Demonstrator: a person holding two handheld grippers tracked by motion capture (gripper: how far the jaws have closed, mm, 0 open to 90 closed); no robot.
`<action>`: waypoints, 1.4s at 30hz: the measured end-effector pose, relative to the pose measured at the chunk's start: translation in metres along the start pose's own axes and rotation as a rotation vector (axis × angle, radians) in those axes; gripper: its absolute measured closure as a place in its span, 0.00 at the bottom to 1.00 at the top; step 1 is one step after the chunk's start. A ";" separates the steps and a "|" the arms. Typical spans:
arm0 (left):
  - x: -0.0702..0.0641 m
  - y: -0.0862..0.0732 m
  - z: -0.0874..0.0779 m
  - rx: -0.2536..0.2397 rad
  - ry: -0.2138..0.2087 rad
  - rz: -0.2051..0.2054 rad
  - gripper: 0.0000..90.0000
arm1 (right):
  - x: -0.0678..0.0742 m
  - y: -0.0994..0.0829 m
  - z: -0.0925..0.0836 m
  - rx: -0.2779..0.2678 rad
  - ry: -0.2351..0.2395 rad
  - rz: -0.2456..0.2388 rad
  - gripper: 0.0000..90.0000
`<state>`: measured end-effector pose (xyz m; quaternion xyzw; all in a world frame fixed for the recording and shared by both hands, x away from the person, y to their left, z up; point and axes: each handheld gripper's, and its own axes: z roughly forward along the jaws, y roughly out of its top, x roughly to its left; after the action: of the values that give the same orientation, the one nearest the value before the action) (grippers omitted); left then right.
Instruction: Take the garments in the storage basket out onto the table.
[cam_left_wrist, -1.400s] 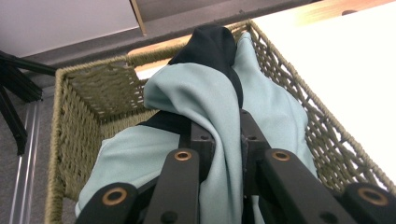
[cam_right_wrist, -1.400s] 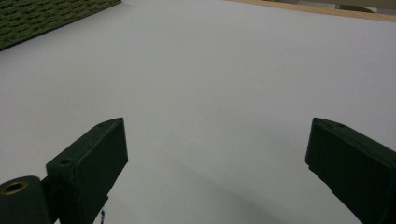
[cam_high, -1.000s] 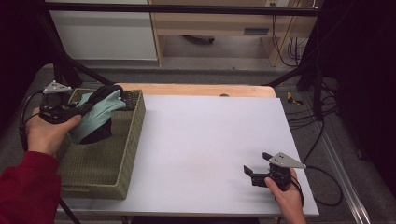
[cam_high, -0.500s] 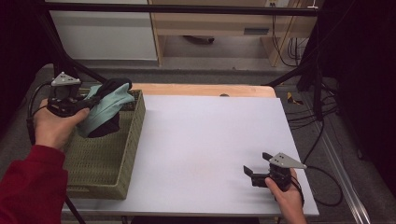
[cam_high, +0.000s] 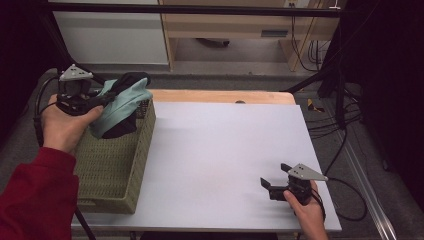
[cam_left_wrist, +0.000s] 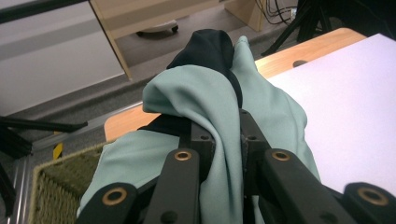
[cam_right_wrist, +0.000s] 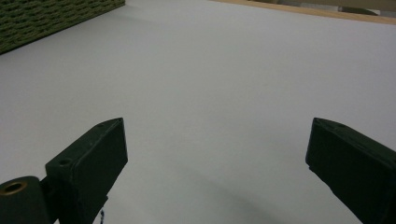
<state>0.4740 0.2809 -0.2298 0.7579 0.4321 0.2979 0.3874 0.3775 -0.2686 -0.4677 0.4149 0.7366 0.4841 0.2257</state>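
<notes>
A mint-green and black garment (cam_high: 121, 105) hangs bunched above the far end of a green woven basket (cam_high: 112, 170) at the table's left. My left gripper (cam_high: 102, 100) is shut on it, lifted over the basket. In the left gripper view the green cloth (cam_left_wrist: 224, 116) is pinched between the two black jaws and drapes over them. My right gripper (cam_high: 267, 186) rests low on the white table top (cam_high: 220, 150) near the front right, jaws wide apart. Its own view shows its gripper (cam_right_wrist: 217, 154) with bare table between the fingertips.
A wooden strip (cam_high: 225, 96) runs along the table's far edge. Beyond it stand a white cabinet (cam_high: 115, 37) and a wooden shelf unit (cam_high: 240, 27). Cables (cam_high: 335, 125) lie on the floor at the right. A red sleeve (cam_high: 35, 200) comes in at bottom left.
My left gripper has risen and moved toward the far side with the garment, lifting it higher out of the basket. The right gripper has stayed put.
</notes>
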 end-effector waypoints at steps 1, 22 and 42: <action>-0.001 0.002 0.000 -0.004 0.002 0.004 0.89 | 0.000 0.000 0.000 0.001 0.000 0.000 0.06; -0.050 0.024 0.027 -0.025 -0.088 0.069 0.89 | 0.001 0.001 0.001 0.000 0.000 -0.002 0.06; -0.097 0.039 0.057 -0.023 -0.186 0.080 0.89 | 0.001 0.001 0.000 -0.006 0.008 -0.004 0.06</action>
<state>0.4920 0.1633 -0.2384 0.7944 0.3604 0.2462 0.4223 0.3773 -0.2679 -0.4663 0.4106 0.7370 0.4875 0.2248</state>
